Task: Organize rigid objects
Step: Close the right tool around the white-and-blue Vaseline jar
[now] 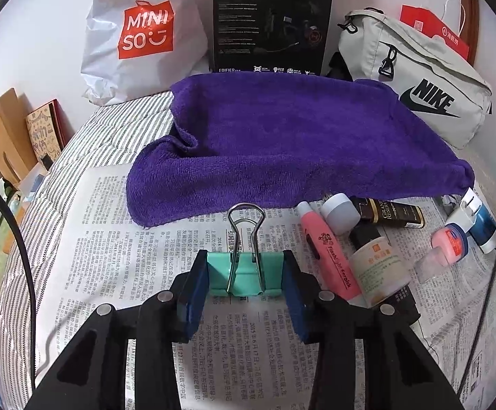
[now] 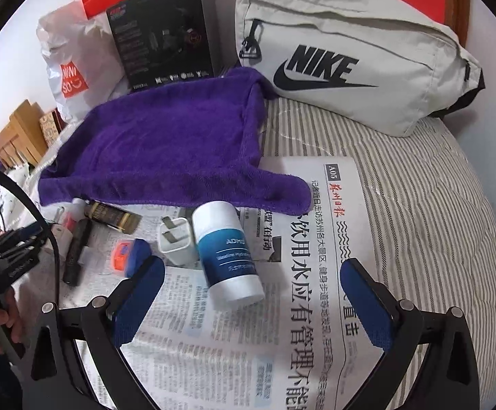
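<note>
Mint clip (image 1: 244,273) is clamped in the left tool (image 1: 244,275), handles pointing up and away, just over the newspaper (image 1: 111,239) on the bed. Right view: right tool (image 2: 253,295) gapes empty, bottle (image 2: 227,253) lying straight ahead between its fingers, long axis running away, so it's nearer.

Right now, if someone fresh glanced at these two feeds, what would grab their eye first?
Probably the purple towel spread across the middle of the bed, half over the newspaper. Next, the mint binder clip clamped between the left gripper's blue pads, close to the camera. In the right wrist view, the blue-and-white bottle lies on the newspaper ahead of the open right gripper.
</note>
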A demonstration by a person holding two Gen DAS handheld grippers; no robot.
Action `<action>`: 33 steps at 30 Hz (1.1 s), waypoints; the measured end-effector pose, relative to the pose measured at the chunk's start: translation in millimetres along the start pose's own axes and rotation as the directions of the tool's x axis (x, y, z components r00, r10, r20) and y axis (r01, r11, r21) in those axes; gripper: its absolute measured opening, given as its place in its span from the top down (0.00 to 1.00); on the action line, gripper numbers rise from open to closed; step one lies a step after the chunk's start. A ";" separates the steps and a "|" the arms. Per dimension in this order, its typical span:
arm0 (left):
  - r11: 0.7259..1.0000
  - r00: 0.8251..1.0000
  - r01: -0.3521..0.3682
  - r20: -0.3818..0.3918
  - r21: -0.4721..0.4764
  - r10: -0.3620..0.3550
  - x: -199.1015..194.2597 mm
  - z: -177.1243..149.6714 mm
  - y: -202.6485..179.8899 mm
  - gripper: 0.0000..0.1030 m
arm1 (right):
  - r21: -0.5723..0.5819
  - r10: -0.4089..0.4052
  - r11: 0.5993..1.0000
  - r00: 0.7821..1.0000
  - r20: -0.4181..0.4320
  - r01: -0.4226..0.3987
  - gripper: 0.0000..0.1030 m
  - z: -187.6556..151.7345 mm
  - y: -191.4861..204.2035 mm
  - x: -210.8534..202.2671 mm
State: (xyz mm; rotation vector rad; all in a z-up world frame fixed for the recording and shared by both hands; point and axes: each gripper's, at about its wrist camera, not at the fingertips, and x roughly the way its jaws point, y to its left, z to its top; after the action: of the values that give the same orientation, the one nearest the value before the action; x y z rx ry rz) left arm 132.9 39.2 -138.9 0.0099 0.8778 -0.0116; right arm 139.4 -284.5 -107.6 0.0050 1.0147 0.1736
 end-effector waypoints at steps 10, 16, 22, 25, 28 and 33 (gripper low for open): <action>1.000 1.000 -0.004 0.000 0.004 0.004 0.5 -0.1 -0.6 0.61 | -0.111 0.053 0.992 0.999 -0.004 -0.053 0.38 -3.0 3.7 37.8; 1.000 1.000 -0.006 0.001 0.006 0.006 0.7 -0.3 -1.1 0.61 | -0.145 0.053 0.988 0.997 0.055 -0.044 0.40 -7.3 7.7 41.5; 1.000 1.000 -0.008 0.001 0.007 0.008 0.9 -0.5 -0.6 0.61 | -0.145 0.059 0.988 0.997 0.055 -0.051 0.38 -6.4 8.4 43.0; 1.000 1.000 -0.007 0.001 0.007 0.007 0.9 -0.5 -0.6 0.61 | -0.140 0.067 0.988 0.996 0.056 -0.058 0.37 -7.2 7.7 42.8; 1.000 1.000 -0.007 0.001 0.007 0.007 0.9 -0.4 -0.6 0.61 | -0.127 0.085 0.989 0.995 0.059 -0.077 0.37 -7.8 4.8 41.9; 1.000 1.000 -0.007 0.001 0.007 0.007 0.7 -0.4 -0.8 0.61 | -0.113 0.105 0.989 0.993 0.061 -0.097 0.37 -7.5 2.2 41.7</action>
State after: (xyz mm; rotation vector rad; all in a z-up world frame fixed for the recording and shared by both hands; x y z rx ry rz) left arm 133.1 38.4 -139.7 0.0195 0.8764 -0.0078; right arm 154.2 -276.7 -146.6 -0.0376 0.9378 0.3199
